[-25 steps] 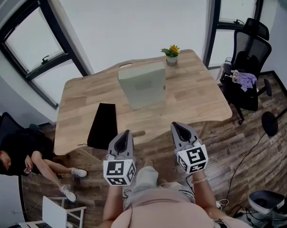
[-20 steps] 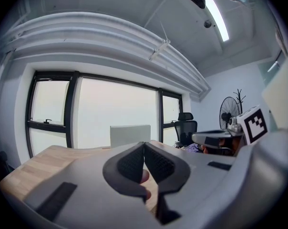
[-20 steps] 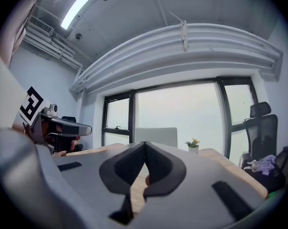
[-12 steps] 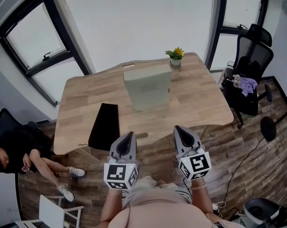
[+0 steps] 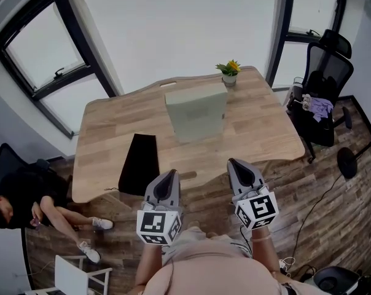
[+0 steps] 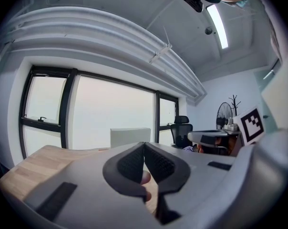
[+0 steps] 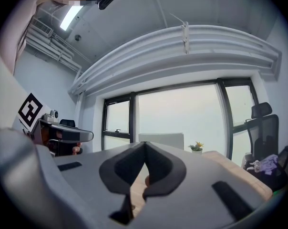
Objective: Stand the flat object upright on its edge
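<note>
A pale grey-green flat box (image 5: 196,111) stands upright on its edge in the middle of the wooden table (image 5: 112,128). It also shows far ahead in the left gripper view as the box (image 6: 130,136) and in the right gripper view as the box (image 7: 161,140). My left gripper (image 5: 171,174) and right gripper (image 5: 236,163) hang side by side off the table's near edge, well short of the box. Both are shut with nothing between their jaws, as seen at the left gripper (image 6: 144,144) and the right gripper (image 7: 145,144).
A flat black object (image 5: 139,163) lies on the table's near left part. A small potted plant (image 5: 230,72) stands at the far edge behind the box. A black office chair (image 5: 324,72) is to the right. A person (image 5: 19,204) sits on the floor at left.
Both grippers have risen slightly and stayed shut. The box stands on the table as before.
</note>
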`<act>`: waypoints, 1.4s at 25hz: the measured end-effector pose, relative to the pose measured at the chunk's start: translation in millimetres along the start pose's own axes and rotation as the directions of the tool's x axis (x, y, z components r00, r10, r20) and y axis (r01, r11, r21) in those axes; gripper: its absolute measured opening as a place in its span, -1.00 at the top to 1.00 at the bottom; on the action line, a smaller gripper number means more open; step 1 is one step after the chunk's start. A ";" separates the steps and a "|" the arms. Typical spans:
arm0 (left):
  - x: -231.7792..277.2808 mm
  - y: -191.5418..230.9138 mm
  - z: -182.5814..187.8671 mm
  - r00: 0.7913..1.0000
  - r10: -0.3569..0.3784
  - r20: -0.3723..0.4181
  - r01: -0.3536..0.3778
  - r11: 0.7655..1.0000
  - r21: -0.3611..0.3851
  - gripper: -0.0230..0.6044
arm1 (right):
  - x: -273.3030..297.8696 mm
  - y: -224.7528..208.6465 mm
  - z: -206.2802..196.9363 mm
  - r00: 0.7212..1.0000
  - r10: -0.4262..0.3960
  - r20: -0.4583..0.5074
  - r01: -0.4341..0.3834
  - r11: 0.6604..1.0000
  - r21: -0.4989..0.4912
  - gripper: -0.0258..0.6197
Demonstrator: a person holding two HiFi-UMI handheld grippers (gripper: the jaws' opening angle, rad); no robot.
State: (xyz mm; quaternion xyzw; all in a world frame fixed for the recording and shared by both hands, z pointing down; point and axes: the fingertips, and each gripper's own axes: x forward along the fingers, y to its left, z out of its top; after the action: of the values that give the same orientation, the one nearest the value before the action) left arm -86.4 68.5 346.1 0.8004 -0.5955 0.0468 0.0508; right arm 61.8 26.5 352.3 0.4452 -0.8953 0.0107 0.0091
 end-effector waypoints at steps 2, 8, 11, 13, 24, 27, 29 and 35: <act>2.5 2.7 0.2 1.000 -0.004 0.001 0.004 1.000 0.000 0.89 | 3.3 0.4 -1.4 1.000 0.000 -0.003 0.000 1.000 -0.004 0.92; 7.2 3.6 0.5 1.000 -0.027 -0.007 0.027 1.000 0.002 0.89 | 8.9 3.8 -0.9 1.000 -0.003 -0.016 0.003 1.000 -0.004 0.92; 7.3 4.7 -1.1 0.999 -0.038 -0.012 0.038 0.999 -0.007 0.89 | 11.5 9.1 0.8 1.000 0.006 -0.018 -0.006 1.000 -0.011 0.92; 7.8 4.8 -2.3 0.999 -0.045 -0.012 0.045 0.999 -0.008 0.89 | 12.6 11.5 1.7 1.000 0.009 -0.017 -0.010 1.000 -0.020 0.92; 10.3 17.7 -4.7 0.998 -0.066 -0.011 0.066 0.998 -0.009 0.89 | 18.6 17.3 -5.2 0.999 0.009 -0.031 -0.008 1.000 0.012 0.92; 12.2 21.2 -5.1 0.997 -0.073 -0.013 0.073 0.997 -0.010 0.89 | 20.2 17.5 -6.7 0.999 -0.001 -0.036 0.002 1.000 0.011 0.92; 13.2 22.4 -5.2 0.997 -0.081 -0.014 0.081 0.997 -0.012 0.89 | 21.8 17.8 -7.8 0.999 -0.006 -0.040 0.006 1.000 0.009 0.92; 16.9 27.6 -4.5 0.995 -0.102 -0.006 0.102 0.994 -0.031 0.89 | 28.3 18.5 -11.7 0.998 -0.016 -0.053 0.017 1.000 0.006 0.92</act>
State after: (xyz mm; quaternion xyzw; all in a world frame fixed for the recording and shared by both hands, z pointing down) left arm -108.1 45.2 353.6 0.8286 -0.5544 0.0382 0.0676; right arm 30.0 15.4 364.5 0.4522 -0.8910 0.0252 0.0315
